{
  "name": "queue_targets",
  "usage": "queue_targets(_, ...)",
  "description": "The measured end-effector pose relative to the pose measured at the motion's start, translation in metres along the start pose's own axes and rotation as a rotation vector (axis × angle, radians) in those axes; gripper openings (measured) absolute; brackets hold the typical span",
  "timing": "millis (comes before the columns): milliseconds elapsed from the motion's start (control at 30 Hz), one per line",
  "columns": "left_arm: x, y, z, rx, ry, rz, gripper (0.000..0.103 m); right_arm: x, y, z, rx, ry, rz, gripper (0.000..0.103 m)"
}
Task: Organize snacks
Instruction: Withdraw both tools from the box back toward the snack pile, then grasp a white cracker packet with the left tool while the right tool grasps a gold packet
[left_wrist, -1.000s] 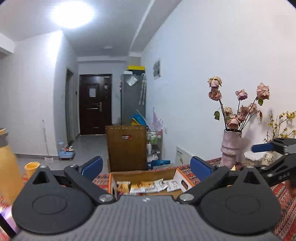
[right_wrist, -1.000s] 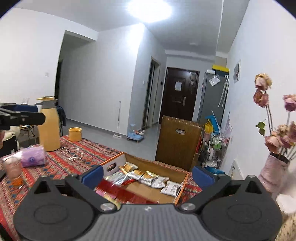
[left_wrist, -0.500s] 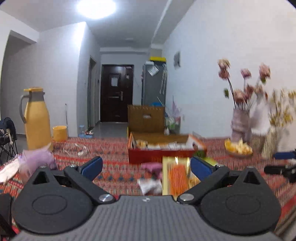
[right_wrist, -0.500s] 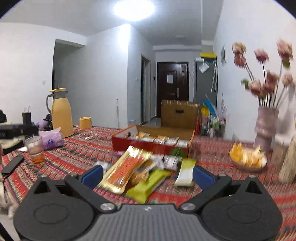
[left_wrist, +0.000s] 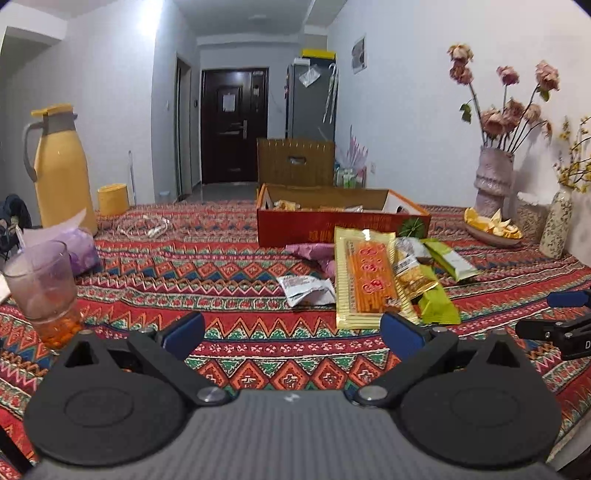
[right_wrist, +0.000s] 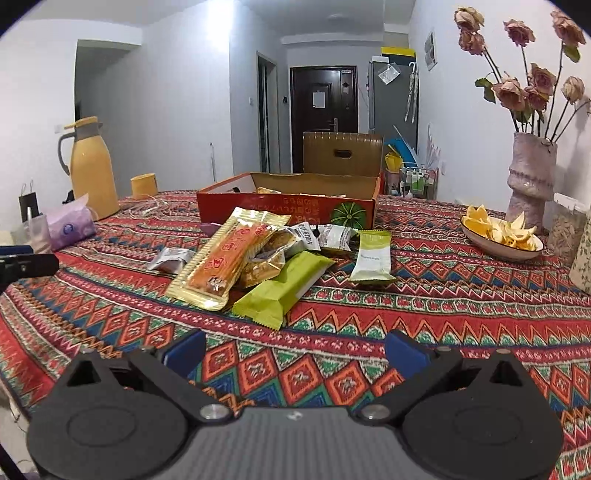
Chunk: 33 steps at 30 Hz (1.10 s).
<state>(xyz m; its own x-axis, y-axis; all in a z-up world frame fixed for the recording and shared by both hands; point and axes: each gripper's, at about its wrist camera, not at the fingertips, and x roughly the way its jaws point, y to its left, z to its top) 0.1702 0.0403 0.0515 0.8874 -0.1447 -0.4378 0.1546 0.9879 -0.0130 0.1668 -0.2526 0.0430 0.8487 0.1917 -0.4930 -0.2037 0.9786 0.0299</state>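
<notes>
Cardboard box (right_wrist: 288, 212) holds several snack packets (right_wrist: 267, 191).

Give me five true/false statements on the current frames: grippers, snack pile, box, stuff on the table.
1. Both grippers are open and hold nothing. True: the left gripper and the right gripper each show only tablecloth between the fingers.
2. The red box is empty. False: packets show inside it.
3. The long gold packet lies on top of other snacks in the pile. True.
4. The yellow thermos stands to the right of the pile. False: it stands to the left, near the table's far edge.
5. The bowl of orange peel sits inside the red box. False: it rests on the tablecloth by the flower vase.
</notes>
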Motion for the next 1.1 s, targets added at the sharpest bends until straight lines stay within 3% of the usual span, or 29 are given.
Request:
queue_targets(233, 0.051, 0.000, 0.007, 0.002, 0.067, 0.028, 0.103, 0.029, -0.003, 0.018, 0.000, 0.014, 0.016, 0.101)
queue_targets(300, 0.073, -0.001, 0.009, 0.010, 0.102, 0.051, 0.103, 0.040, -0.004, 0.025, 0.015, 0.022, 0.035, 0.087)
queue_targets(400, 0.103, 0.000, 0.016, -0.002, 0.136, 0.024, 0.103, 0.059, -0.001, 0.038, 0.007, 0.038, 0.055, 0.071)
queue_targets(500, 0.129, -0.001, 0.027, -0.002, 0.119, -0.011, 0.102, 0.080, 0.002, 0.055, -0.008, 0.026, 0.084, 0.055)
queue_targets(633, 0.164, -0.005, 0.036, 0.018, 0.151, -0.003, 0.085, 0.119, 0.004, 0.072, 0.010, 0.040, 0.081, 0.044)
queue_targets(867, 0.197, -0.006, 0.032, -0.063, 0.222, -0.051, 0.081, 0.167, 0.010, 0.072, 0.050, 0.087, 0.099, 0.043)
queue_targets(933, 0.199, -0.007, 0.029, -0.050, 0.223, -0.050, 0.057, 0.169, 0.013, 0.071, 0.039, 0.074, 0.088, 0.040)
queue_targets(967, 0.198, -0.009, 0.028, -0.028, 0.212, -0.049, 0.054, 0.170, 0.013, 0.071, 0.035, 0.070, 0.090, 0.034)
queue_targets(1000, 0.197, -0.009, 0.028, -0.025, 0.214, -0.057, 0.053, 0.170, 0.013, 0.070, 0.032, 0.069, 0.097, 0.021)
queue_targets(1100, 0.190, -0.014, 0.030, -0.020, 0.233, -0.052, 0.050, 0.165, 0.012, 0.068, 0.007, 0.068, 0.103, 0.018)
